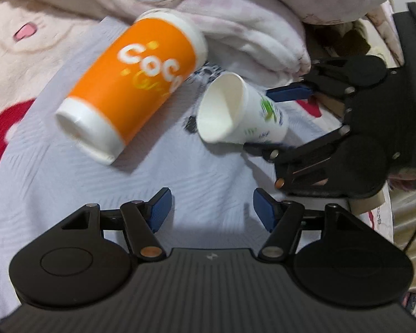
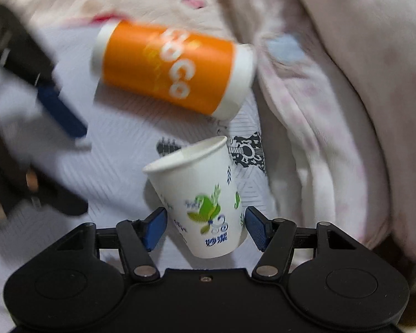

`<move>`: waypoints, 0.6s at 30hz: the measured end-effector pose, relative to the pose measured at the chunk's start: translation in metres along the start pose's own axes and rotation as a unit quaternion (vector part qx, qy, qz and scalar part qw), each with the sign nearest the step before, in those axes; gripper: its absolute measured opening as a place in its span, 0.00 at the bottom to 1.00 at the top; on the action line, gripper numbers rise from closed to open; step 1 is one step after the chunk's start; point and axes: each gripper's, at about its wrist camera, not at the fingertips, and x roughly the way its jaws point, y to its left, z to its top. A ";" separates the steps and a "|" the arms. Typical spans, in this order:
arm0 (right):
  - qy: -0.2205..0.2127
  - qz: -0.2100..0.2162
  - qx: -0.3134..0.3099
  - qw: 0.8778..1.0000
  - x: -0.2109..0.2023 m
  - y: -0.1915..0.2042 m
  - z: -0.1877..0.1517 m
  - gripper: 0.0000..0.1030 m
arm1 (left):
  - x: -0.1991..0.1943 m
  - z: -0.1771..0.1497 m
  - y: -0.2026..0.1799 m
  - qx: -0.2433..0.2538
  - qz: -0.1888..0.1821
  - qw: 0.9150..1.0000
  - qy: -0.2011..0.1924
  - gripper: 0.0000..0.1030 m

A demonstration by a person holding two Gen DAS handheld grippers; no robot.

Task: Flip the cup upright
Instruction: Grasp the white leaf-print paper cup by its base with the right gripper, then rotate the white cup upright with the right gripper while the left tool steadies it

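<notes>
A white paper cup [image 2: 202, 194] with green and blue print sits between the blue pads of my right gripper [image 2: 205, 229], which is shut on its lower body. The cup is tilted, mouth up and to the left. In the left wrist view the same cup [image 1: 235, 111] shows its open mouth, held by the right gripper [image 1: 274, 119] coming from the right. A tall orange and white cup [image 1: 130, 83] lies on its side on the pale sheet; it also shows in the right wrist view [image 2: 172, 69]. My left gripper [image 1: 210, 212] is open and empty, below both cups.
A pink fleece blanket [image 1: 235, 5] is bunched behind the cups and fills the right of the right wrist view [image 2: 332, 97]. The pale patterned sheet [image 1: 69, 188] lies under everything. The left gripper [image 2: 55, 111] appears blurred at left in the right wrist view.
</notes>
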 end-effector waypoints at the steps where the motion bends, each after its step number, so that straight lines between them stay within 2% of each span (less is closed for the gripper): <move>1: -0.003 0.010 0.028 1.000 -0.003 -0.002 0.002 0.65 | -0.004 -0.001 0.003 -0.005 -0.004 1.000 0.001 0.62; 6: 0.002 0.052 0.158 0.986 -0.013 0.001 -0.005 0.64 | -0.027 -0.010 0.010 0.007 -0.002 1.000 -0.002 0.62; 9: -0.003 0.077 0.237 0.969 -0.022 0.010 -0.018 0.64 | -0.040 -0.014 0.011 0.003 -0.025 1.000 0.004 0.62; 14: -0.014 0.117 0.359 0.926 -0.037 0.029 -0.047 0.64 | -0.052 -0.034 0.011 -0.001 -0.050 0.999 0.011 0.62; 18: -0.018 0.141 0.445 0.884 -0.049 0.046 -0.070 0.64 | -0.057 -0.047 0.009 -0.001 -0.056 0.998 0.021 0.62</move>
